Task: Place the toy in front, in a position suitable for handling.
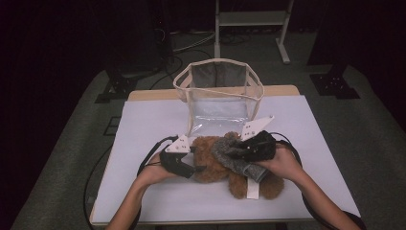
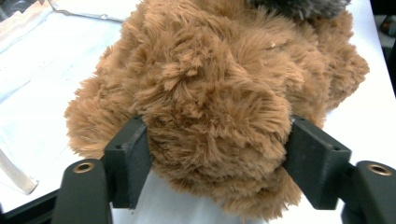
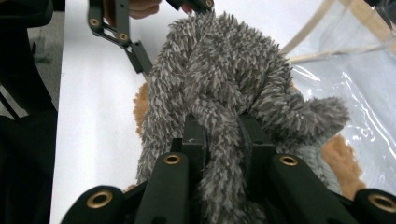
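The fluffy brown plush teddy bear [image 1: 218, 165] lay near the front middle of the white table top [image 1: 143, 124], just in front of the clear plastic bag with beige fabric trim [image 1: 218, 93], which stood upright and open behind it. Draped over the bear was a shaggy grey knitted garment [image 1: 230, 153], bunched across its upper side, with a white tag [image 1: 253, 188] hanging out towards you.

Your left gripper [image 2: 217, 158] came in from the bear's left side. Its two black jaws stood on either side of a rounded part of the brown fur, and their inner faces pressed into the pile, so you had that part of the bear clamped.

Your right gripper [image 3: 222, 140] reached in from the right, over the bear. Its jaws were drawn almost together on a thick fold of the grey garment, pinching it tight, and the rest of the fabric spread out beyond the tips. In the right gripper view the clear bag lay just beside the garment.
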`<act>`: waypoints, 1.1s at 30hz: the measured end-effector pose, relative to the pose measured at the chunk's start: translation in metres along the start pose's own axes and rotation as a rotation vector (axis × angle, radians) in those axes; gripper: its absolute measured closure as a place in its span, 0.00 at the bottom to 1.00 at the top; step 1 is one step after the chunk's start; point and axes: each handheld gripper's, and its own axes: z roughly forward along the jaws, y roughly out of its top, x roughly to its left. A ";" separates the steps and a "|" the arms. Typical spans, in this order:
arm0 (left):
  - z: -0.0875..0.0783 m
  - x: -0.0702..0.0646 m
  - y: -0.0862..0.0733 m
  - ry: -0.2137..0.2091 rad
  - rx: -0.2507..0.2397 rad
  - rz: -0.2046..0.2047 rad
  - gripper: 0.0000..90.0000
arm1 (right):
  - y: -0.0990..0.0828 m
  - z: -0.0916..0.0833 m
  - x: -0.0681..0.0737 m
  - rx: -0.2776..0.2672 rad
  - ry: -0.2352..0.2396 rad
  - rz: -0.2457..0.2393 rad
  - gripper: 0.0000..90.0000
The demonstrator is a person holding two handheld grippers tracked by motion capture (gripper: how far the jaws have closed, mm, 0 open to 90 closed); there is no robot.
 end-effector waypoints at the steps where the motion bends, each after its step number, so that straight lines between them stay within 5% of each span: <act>1: 0.000 0.000 0.001 -0.002 0.000 -0.002 0.35 | 0.003 0.001 0.001 0.004 0.000 -0.006 0.83; 12: 0.004 -0.001 0.001 -0.022 -0.007 -0.022 0.37 | 0.045 0.042 0.008 0.038 0.069 -0.090 0.83; 19: 0.003 -0.004 0.001 -0.024 -0.008 -0.003 0.37 | 0.040 0.025 -0.022 0.033 0.014 -0.005 0.83; 22: 0.000 -0.002 0.001 -0.023 -0.012 -0.006 0.35 | 0.031 0.022 -0.029 0.048 0.027 0.021 0.83; 28: -0.005 -0.003 0.007 -0.039 -0.046 -0.017 0.31 | 0.020 0.019 -0.008 0.040 0.067 0.016 0.83; 33: -0.005 -0.014 0.010 -0.035 -0.030 0.029 0.36 | 0.020 0.019 0.007 0.068 0.095 -0.014 0.83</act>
